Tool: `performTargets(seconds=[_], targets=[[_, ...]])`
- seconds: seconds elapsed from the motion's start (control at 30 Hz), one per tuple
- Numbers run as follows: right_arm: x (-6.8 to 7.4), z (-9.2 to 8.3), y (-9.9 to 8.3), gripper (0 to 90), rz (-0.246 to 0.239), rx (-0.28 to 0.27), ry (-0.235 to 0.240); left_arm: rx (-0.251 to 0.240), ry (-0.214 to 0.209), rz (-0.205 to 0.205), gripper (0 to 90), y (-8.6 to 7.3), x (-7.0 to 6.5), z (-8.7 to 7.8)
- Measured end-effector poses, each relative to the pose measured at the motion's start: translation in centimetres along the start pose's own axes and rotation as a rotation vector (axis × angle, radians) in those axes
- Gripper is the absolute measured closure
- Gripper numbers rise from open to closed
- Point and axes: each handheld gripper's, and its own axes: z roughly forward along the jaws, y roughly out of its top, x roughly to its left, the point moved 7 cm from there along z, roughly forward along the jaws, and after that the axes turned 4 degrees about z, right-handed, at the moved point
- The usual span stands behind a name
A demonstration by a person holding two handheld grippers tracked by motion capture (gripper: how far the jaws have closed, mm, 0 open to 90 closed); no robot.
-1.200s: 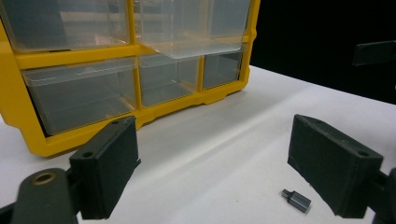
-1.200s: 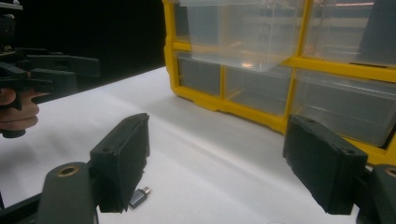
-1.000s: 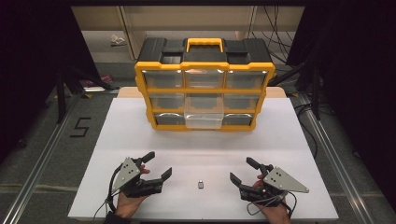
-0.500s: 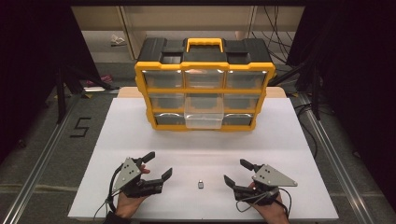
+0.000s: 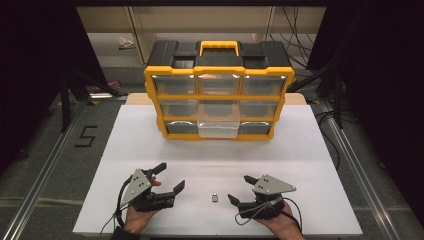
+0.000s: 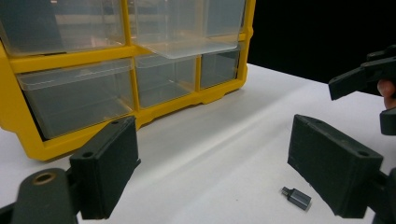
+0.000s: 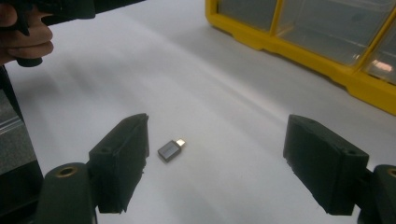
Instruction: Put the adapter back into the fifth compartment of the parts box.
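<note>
High view has a small grey adapter (image 5: 214, 197) lying on the white table (image 5: 310, 165), right between the two tongs and touching neither. Left tongs (image 5: 169, 177) are wide open, holding nothing; right tongs (image 5: 242, 188) are the same, jaws spread, with the adapter just beside their left jaw in the right gripper view. Further back sits a yellow organizer (image 5: 219, 95) with clear drawers. One middle drawer (image 5: 217, 121) is pulled out partway. The drawers look empty from what I can see.
</note>
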Motion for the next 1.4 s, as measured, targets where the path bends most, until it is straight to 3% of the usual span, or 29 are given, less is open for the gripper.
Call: performTargets(seconds=[0.33, 1.4], targets=[[0.9, 1.7, 0.0, 23.8, -0.025, 0.099, 0.012, -0.002, -0.002, 0.005, 15.9, 0.0, -0.1, 0.0], [2.0, 6.4, 0.4, 27.4, -0.092, 0.254, 0.0, 0.003, -0.009, 0.0, 16.0, 0.0, -0.2, -0.1]])
